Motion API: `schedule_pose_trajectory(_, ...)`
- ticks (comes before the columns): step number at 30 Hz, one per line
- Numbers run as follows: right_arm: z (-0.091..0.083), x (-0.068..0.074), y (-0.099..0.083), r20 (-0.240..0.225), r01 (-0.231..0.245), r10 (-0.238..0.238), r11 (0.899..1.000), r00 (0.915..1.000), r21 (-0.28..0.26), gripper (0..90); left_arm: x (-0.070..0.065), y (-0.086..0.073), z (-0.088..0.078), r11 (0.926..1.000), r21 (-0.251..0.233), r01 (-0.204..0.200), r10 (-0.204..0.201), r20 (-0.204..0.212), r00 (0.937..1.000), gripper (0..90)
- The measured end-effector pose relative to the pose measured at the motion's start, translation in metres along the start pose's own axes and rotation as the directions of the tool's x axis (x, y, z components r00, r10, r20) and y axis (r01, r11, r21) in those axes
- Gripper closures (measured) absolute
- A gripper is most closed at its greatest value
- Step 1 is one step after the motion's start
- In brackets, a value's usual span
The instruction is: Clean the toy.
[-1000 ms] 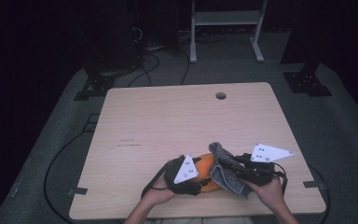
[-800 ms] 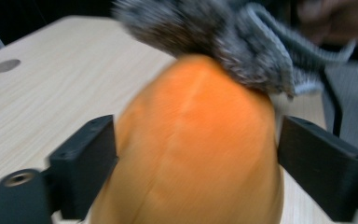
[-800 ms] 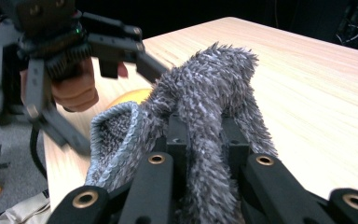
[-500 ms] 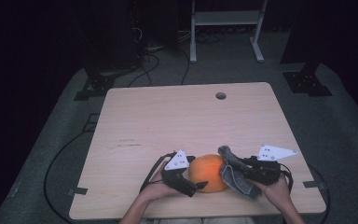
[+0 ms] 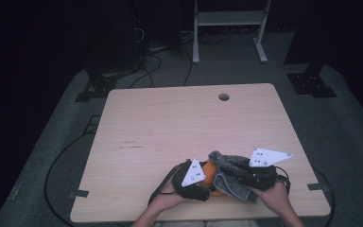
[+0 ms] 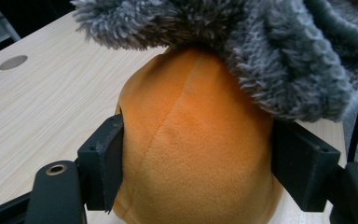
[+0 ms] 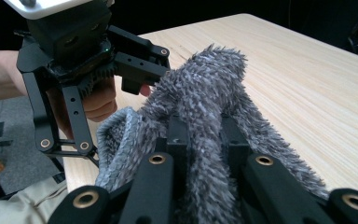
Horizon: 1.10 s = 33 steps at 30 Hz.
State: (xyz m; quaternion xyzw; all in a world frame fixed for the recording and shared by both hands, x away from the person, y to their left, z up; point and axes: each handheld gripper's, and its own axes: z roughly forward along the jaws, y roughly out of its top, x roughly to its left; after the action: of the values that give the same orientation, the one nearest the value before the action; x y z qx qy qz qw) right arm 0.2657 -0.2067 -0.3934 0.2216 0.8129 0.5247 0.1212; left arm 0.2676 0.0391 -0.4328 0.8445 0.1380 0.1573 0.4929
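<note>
Now you're squeezing the orange plush [image 6: 196, 154] w/ left claw [image 6: 196, 163], jaws just closing in; right claw [image 7: 205, 135] is clamping the grey cloth [image 7: 205, 88] — next, pull it over.

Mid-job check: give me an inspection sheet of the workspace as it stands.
Surface: pale wooden table with a round hole; faint scuff marks.
Job's things: round orange plush piece, fluffy grey fabric draped over its top.
Clutter: nothing seen.
Grippers: left gripper jaws on both sides of the orange plush, having just been closing; right gripper shut on the grey fabric.
Cables: black cable loops on the floor at the left.
Surroundings: dark room, grey carpet, white metal stand behind the table.
</note>
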Motion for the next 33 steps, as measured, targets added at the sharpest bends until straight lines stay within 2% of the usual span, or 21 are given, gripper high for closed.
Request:
schedule_pose_trajectory(2,-0.002,-0.006,-0.005,-0.011,-0.026,0.026,1.0,0.9996,-0.008,77.6,0.002,-0.003,0.0,1.0,-0.004,0.006,-0.005,0.019,0.9998,23.9)
schedule_pose_trajectory(6,-0.012,-0.026,-0.022,0.029,-0.08,0.08,0.997,0.9964,-0.003,77.4,0.003,-0.005,0.001,0.9999,-0.009,0.011,-0.01,0.025,0.9996,24.2)
schedule_pose_trajectory(9,-0.02,-0.038,-0.033,0.06,-0.122,0.122,0.992,0.9907,0.004,77.4,0.004,-0.006,0.001,0.9996,-0.014,0.023,-0.022,0.025,0.9994,24.1)
schedule_pose_trajectory(13,-0.025,-0.047,-0.043,0.059,-0.179,0.18,0.984,0.982,-0.013,77.4,0.007,-0.009,0.0,0.9992,-0.021,0.034,-0.033,0.03,0.999,24.1)
schedule_pose_trajectory(18,-0.028,-0.047,-0.041,0.089,-0.157,0.156,0.988,0.9837,0.004,77.4,0.009,-0.011,0.0,0.9984,-0.039,0.042,-0.041,0.03,0.9987,24.9)
schedule_pose_trajectory(20,-0.034,-0.05,-0.04,0.104,-0.165,0.165,0.986,0.9808,-0.007,77.4,0.011,-0.013,0.0,0.9969,-0.049,0.062,-0.061,0.026,0.9978,25.0)
schedule_pose_trajectory(22,-0.041,-0.048,-0.036,0.106,-0.159,0.162,0.987,0.981,-0.036,77.5,0.014,-0.014,0.0,0.9934,-0.058,0.099,-0.098,0.02,0.995,25.8)
schedule_pose_trajectory(25,-0.045,-0.035,-0.02,0.074,-0.118,0.125,0.988,0.9894,-0.096,77.5,0.014,-0.012,0.0,0.9886,-0.079,0.128,-0.128,0.01,0.9917,28.6)
schedule_pose_trajectory(27,-0.041,-0.023,-0.008,0.038,-0.087,0.092,0.99,0.9951,-0.109,77.5,0.012,-0.008,0.0,0.9888,-0.088,0.121,-0.121,0.003,0.9926,29.3)
schedule_pose_trajectory(30,-0.026,-0.011,0.001,0.013,-0.031,0.032,0.997,0.9994,-0.068,77.4,0.007,-0.003,-0.002,0.99,-0.097,0.102,-0.103,-0.005,0.9947,29.7)
schedule_pose_trajectory(32,-0.019,-0.012,-0.003,0.027,-0.035,0.035,0.999,0.999,-0.028,77.5,0.005,-0.003,-0.002,0.9908,-0.089,0.102,-0.103,-0.005,0.9947,29.3)
schedule_pose_trajectory(33,-0.015,-0.014,-0.009,0.028,-0.052,0.052,0.999,0.9983,-0.006,77.5,0.004,-0.003,0.0,0.9921,-0.077,0.099,-0.1,-0.009,0.9949,27.7)
